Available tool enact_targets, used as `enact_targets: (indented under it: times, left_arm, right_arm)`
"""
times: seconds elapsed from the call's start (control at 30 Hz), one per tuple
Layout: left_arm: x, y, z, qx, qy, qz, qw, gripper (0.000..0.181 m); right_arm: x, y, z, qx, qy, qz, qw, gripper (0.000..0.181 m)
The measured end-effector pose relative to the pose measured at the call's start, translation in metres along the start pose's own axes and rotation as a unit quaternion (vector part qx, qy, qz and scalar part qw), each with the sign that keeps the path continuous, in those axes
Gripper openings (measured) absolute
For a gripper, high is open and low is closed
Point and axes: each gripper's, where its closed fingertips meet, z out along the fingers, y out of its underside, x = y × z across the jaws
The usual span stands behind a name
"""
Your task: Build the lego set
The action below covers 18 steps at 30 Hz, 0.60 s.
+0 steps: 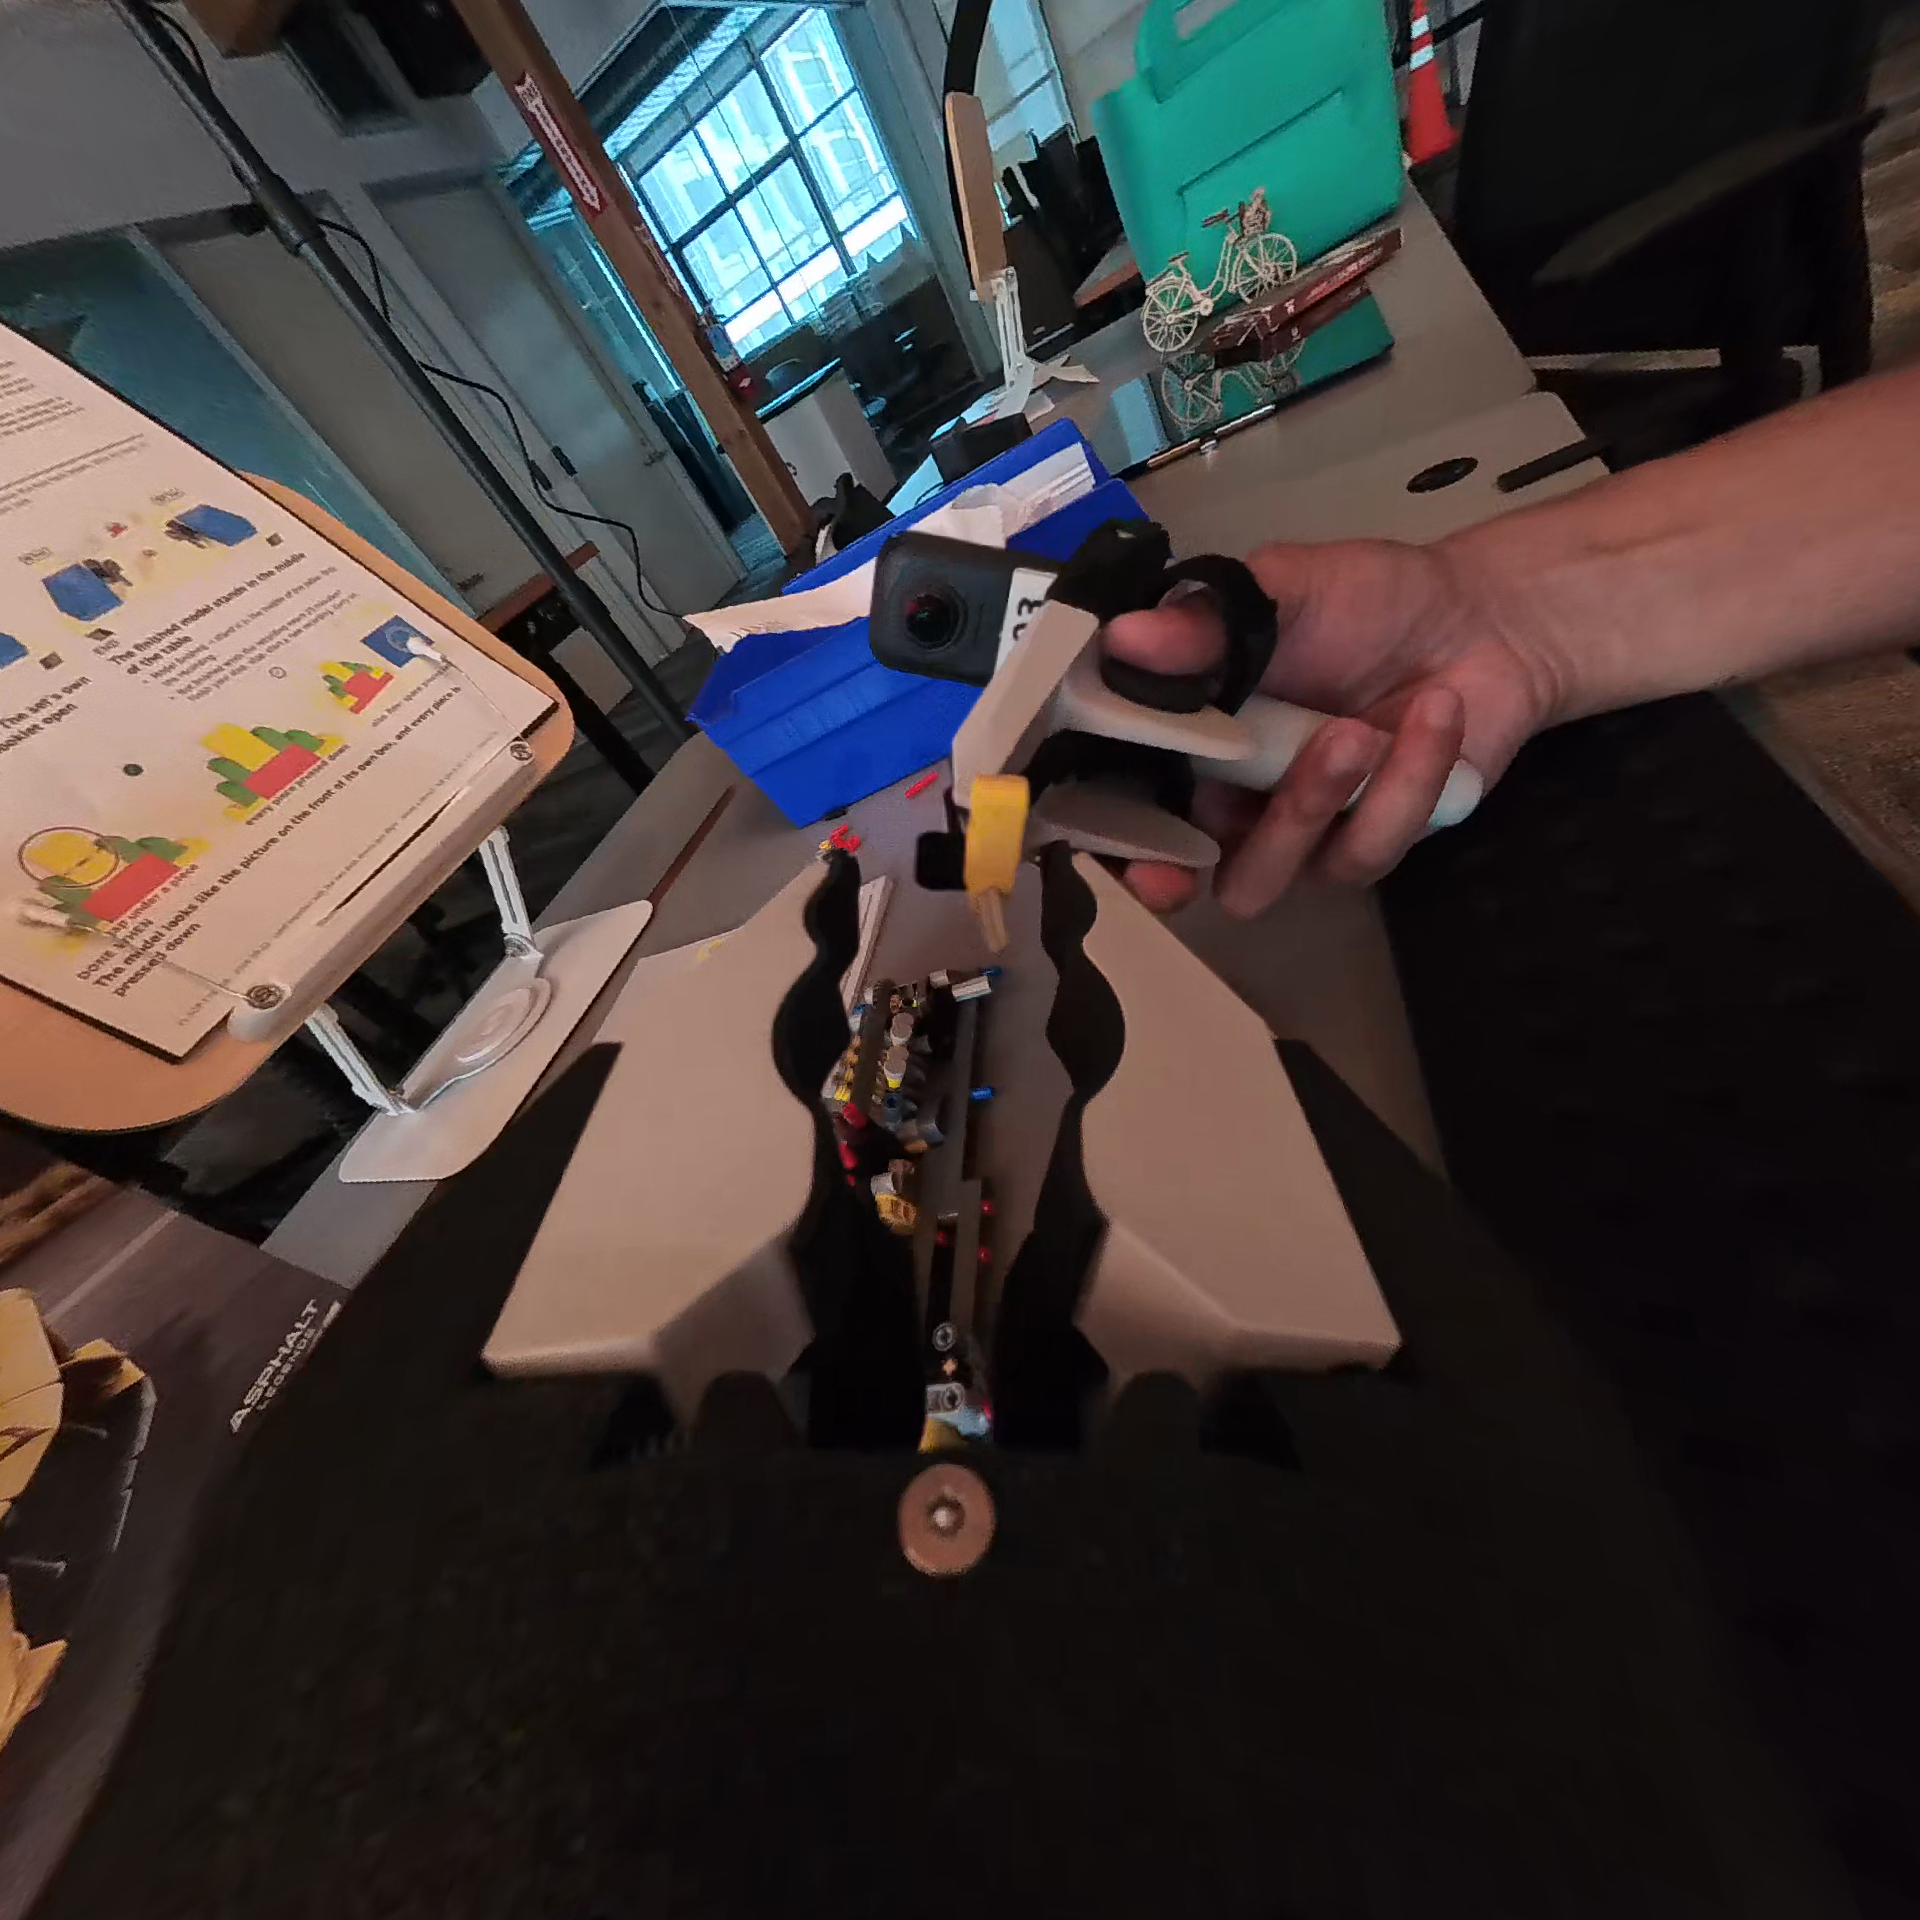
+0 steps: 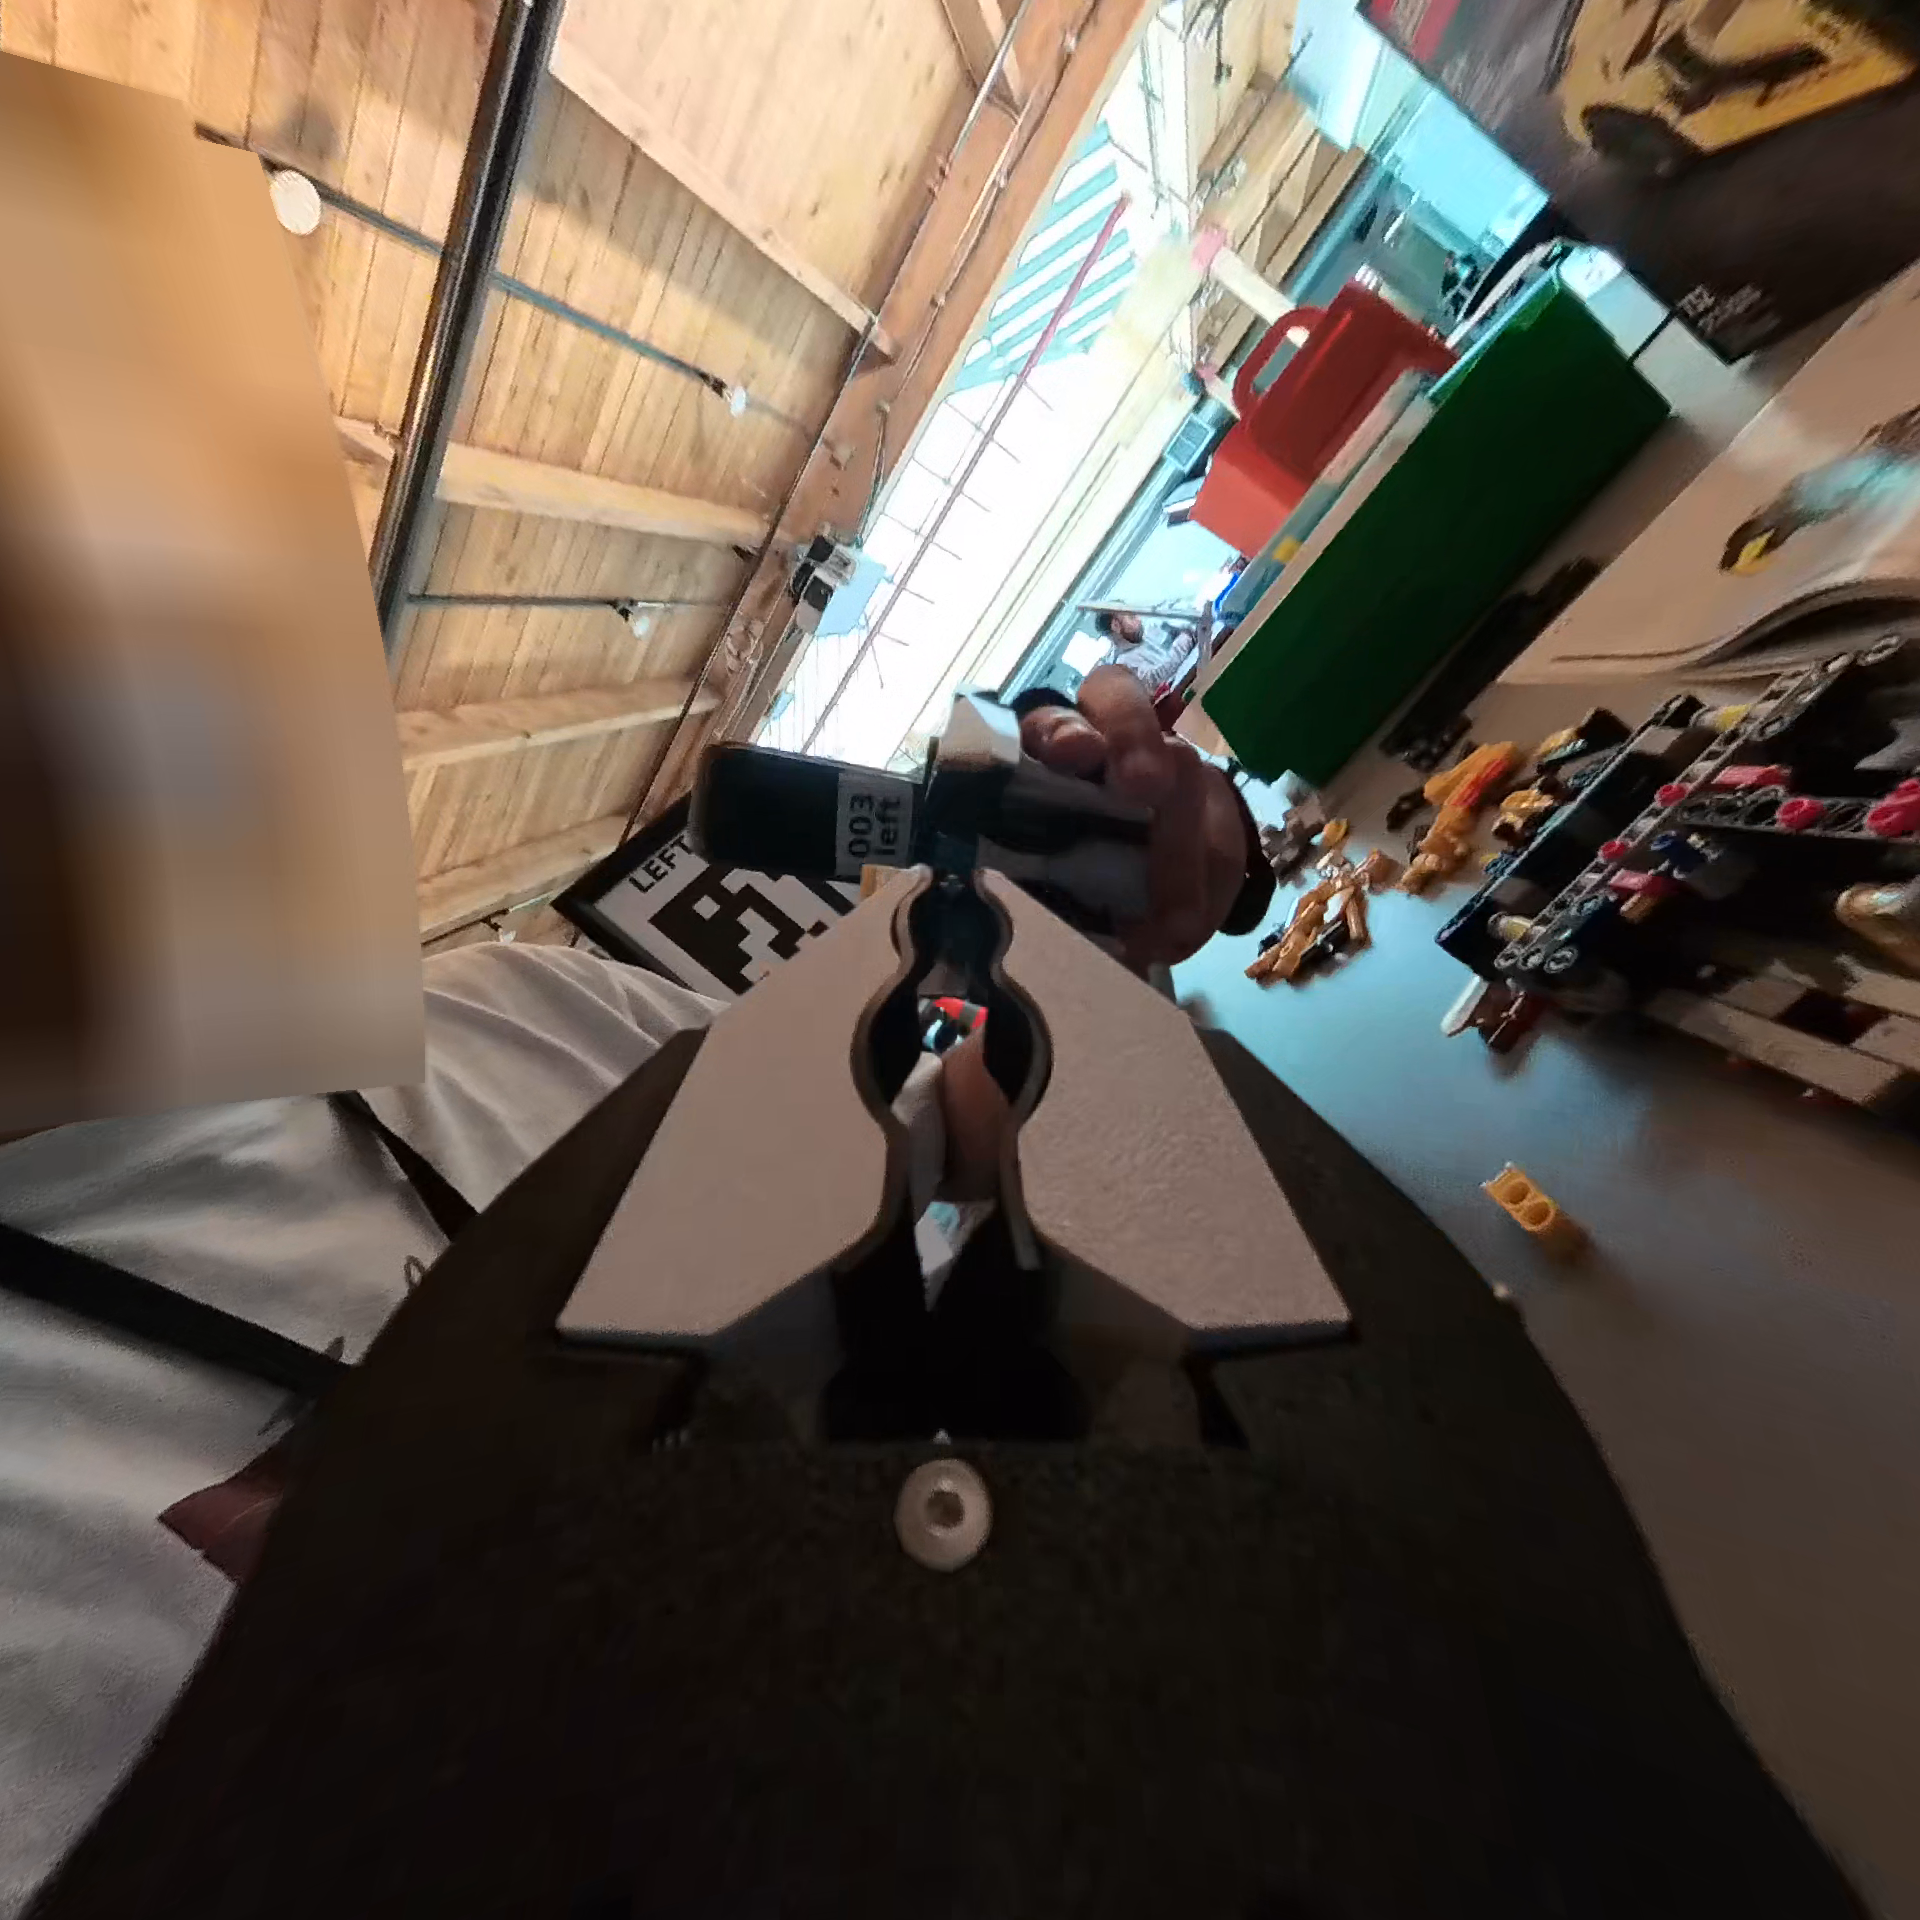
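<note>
Left tool (image 1: 940, 914) released, jaws parted over the half-built lego model (image 1: 914, 1101) on the grey table (image 1: 1226, 956). Right tool (image 1: 992, 883) clenched on a yellow lego piece (image 1: 994, 826), raised above the model. Blue bin (image 1: 842, 707) beyond.

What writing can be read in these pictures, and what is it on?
I can't quote writing; it stands on:
Instruction sheet on wooden stand: printed text.
Dark box: white lettering.
White sticker on black camera.
Black-and-white marker card.
Red strip on post: blurred.
</note>
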Motion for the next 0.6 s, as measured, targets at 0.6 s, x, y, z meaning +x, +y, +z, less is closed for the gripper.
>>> enact_targets:
  times: [0.6]
  left_arm:
    - [-0.01,0.006,-0.001,-0.005,0.042,-0.164,0.986,0.032]
  right_arm:
    - [-0.007,-0.008,-0.002,0.028,0.012,-0.068,0.997,0.003]
